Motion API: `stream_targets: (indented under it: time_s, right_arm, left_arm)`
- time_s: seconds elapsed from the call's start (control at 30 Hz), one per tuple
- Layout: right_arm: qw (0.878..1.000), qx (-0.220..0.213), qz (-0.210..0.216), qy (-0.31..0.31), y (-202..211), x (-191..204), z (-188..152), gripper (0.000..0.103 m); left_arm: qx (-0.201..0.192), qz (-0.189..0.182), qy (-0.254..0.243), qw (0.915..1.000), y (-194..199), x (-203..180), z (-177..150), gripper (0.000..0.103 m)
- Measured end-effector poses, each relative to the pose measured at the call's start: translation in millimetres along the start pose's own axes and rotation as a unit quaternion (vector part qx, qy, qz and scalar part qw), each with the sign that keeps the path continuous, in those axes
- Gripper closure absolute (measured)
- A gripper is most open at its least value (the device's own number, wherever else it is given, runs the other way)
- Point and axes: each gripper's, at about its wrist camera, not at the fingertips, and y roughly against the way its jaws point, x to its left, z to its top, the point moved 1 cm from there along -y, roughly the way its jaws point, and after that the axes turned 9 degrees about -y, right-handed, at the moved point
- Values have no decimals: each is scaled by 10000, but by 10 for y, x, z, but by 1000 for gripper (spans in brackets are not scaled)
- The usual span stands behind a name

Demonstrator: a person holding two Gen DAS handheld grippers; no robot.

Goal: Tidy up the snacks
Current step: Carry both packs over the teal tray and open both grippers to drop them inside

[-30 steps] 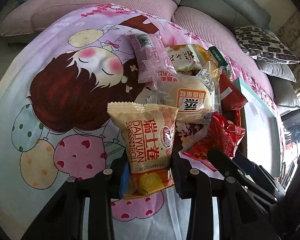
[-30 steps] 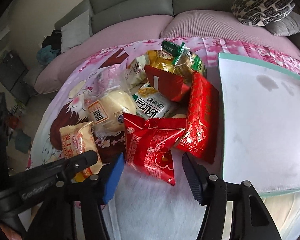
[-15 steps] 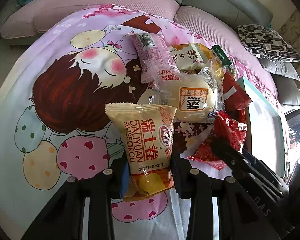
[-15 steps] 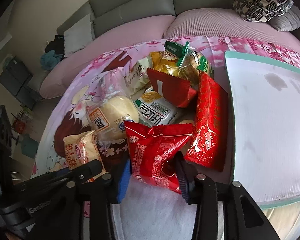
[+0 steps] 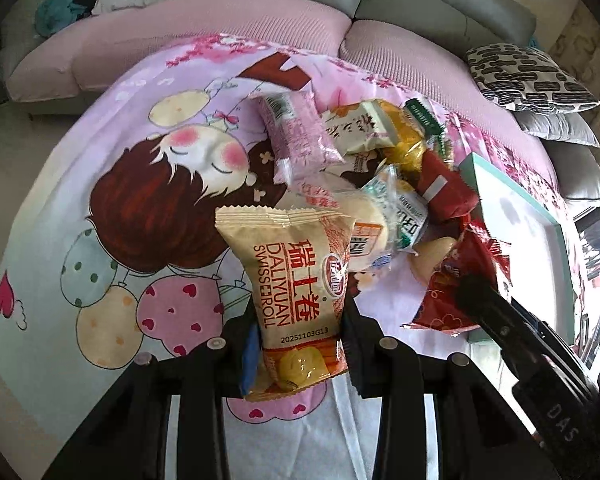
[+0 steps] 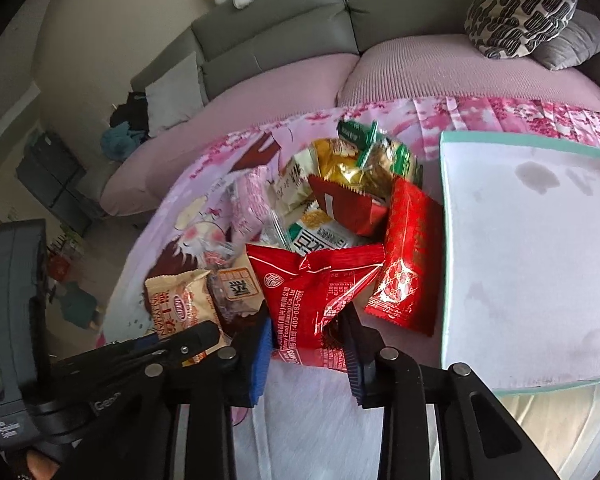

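My left gripper (image 5: 300, 344) is shut on a beige Swiss roll packet (image 5: 296, 284) and holds it upright above the cartoon-print cloth (image 5: 112, 208). My right gripper (image 6: 306, 344) is shut on a red snack packet (image 6: 312, 292), lifted at the near edge of the snack pile (image 6: 340, 196). The Swiss roll packet also shows in the right wrist view (image 6: 180, 308), and the red packet in the left wrist view (image 5: 460, 280). A white tray with a teal rim (image 6: 528, 256) lies right of the pile.
The pile holds a long red packet (image 6: 408, 256), a gold and green packet (image 6: 364, 160), a pink packet (image 5: 296, 136) and a bun packet (image 5: 364, 232). A pink and grey sofa (image 6: 300, 72) with patterned cushions (image 6: 520, 12) curves behind the table.
My right gripper moved forward and closed on the red snack packet, then raised it. My left gripper kept its hold on the Swiss roll packet and lifted a little.
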Motion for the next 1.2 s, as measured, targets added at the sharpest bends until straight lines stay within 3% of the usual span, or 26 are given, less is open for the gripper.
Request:
stream_targets:
  time_s: [0.23,0.43,0.6,0.8,1.2]
  right_arm:
    - [9992,-346,160,-143,325,-107,84,69]
    - [9975,-596,34,-387,492,-326,199,69]
    - [9906,-927,-636,-780,644,-708,444,69]
    - [9719,-1240,-1317,-1504,828,-1304,672,69]
    - [9473,-1282,-1957,-2188,912,-2184,901,69]
  left_arm:
    - [-198,92,-149,9997,208,-177,100,66]
    - [-257,46,-382,9989,264,-455,241,66]
    - [-434,-82,-755,9962,282,-859,469,66]
    - [-407,-334,-1072,9928,137,-1385,714,66]
    - [-144,-386,-1534,9873,-403,-2261,1041,66]
